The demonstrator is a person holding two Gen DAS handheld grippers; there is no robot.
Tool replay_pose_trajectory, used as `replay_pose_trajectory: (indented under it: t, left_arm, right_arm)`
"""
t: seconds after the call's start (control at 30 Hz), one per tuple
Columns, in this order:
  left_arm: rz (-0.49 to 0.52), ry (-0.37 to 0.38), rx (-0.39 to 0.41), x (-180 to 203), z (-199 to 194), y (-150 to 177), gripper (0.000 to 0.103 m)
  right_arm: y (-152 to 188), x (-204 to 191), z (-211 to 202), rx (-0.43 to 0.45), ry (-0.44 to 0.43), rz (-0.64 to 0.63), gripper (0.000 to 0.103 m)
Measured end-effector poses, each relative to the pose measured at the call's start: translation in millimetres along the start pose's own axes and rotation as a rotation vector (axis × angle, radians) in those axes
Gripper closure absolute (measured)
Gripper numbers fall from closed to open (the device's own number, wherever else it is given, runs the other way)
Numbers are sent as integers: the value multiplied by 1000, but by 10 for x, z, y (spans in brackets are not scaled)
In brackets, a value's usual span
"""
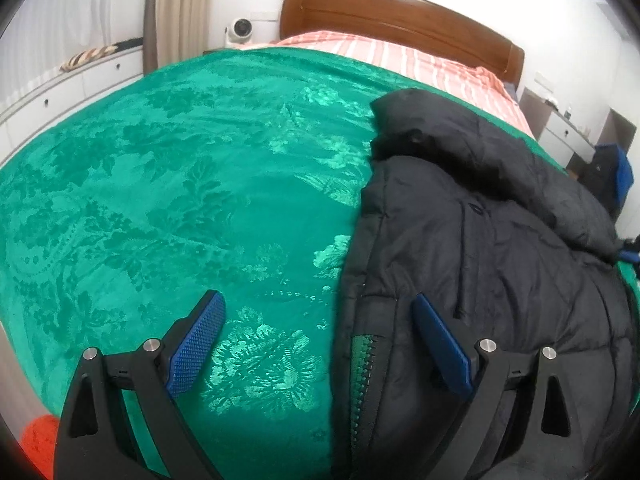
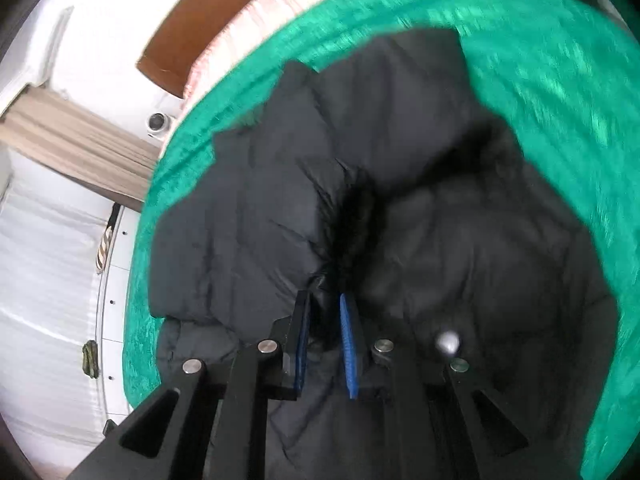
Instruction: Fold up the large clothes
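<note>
A black quilted down jacket (image 1: 480, 232) lies on a green patterned blanket (image 1: 180, 184) on a bed. Its zipped front edge with green teeth (image 1: 364, 368) runs along the jacket's left side. My left gripper (image 1: 320, 312) is open just above that edge, one blue pad over the blanket and one over the jacket, nothing between them. In the right wrist view the jacket (image 2: 380, 200) fills the middle, bunched into a dark fold. My right gripper (image 2: 324, 300) is shut on a pinch of that black fabric.
A wooden headboard (image 1: 400, 12) and pink striped bedding (image 1: 400, 56) lie beyond the blanket. White drawers (image 1: 60, 92) and a curtain (image 1: 180, 12) stand at the left, a small white camera (image 1: 240, 30) on the wall, a bedside stand (image 1: 568, 128) at the right. Something orange (image 1: 38, 440) sits low left.
</note>
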State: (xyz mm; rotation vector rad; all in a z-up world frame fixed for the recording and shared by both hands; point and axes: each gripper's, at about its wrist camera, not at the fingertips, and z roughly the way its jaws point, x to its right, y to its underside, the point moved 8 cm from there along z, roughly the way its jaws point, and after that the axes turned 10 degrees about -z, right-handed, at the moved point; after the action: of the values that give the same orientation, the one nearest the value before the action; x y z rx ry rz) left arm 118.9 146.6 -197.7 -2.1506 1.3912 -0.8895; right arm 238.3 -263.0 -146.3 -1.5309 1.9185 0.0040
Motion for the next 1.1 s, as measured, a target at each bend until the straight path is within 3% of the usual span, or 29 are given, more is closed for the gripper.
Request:
replay_pose_trajectory:
  t: [0.03,0.07,0.1,0.13,0.17,0.23,0.27,0.3,0.4,0.47,0.5,0.57,0.63,0.67,0.73,0.87,0.97,1.1]
  left_arm:
    - [0,0,-3,3,7,3,7]
    - [0,-1,-5,9,14,8,7]
    - [0,-2,-5,11,14,9,7]
    - [0,-2,-5,10,11,10,7]
    - [0,-2,-5,7,10,11,7]
    - [-1,-1,-7,3,11,8,7]
    - [-3,1,-8,-2,6,13,7]
    - [-4,2,-9,-2,7,15,7]
    - [-5,7,-11,-1,0,13,7]
    - [-7,13,-17,4,16,12,7]
    - [-8,15,-21,6,28,13,7]
    - [-13,21,-29,11,52,17,7]
    - [-14,21,-33,11,62,21,7]
    - [-14,22,-33,9,56,22,7]
    - [-11,21,-33,3,37,28,7]
    - [-8,21,-39,1,58,34,6]
    - [-9,24,-45,-1,60,41,6]
    - [-8,30,-68,-10,-5,54,6]
  right_arm:
    - [-43,-71,-18,3,3,-34,86]
    - [-59,-104,-9,-3,10,-59,78]
    - [-70,-172,27,-23,14,-84,47]
    - [-69,-210,93,-44,12,-98,32]
    - [-71,-232,165,-53,-1,-102,25]
    - [-66,-228,299,-68,14,-112,45]
    - [-60,-222,338,-63,25,-108,69]
    - [-59,-177,312,-56,7,-80,80]
    - [4,-351,214,-61,-185,86,88]
    - [100,-430,137,-91,-350,236,88]
    - [141,-432,123,-103,-361,254,88]
    - [238,-330,195,-146,-240,179,83]
    - [318,-185,334,-190,-67,45,67]
    - [317,-149,347,-170,-32,-7,59]
    - [303,-167,293,-133,-30,-45,55]
    - [301,-262,-44,-23,29,-155,38]
    - [411,-280,-299,47,61,-217,36]
    - [628,-143,-709,163,188,-336,35]
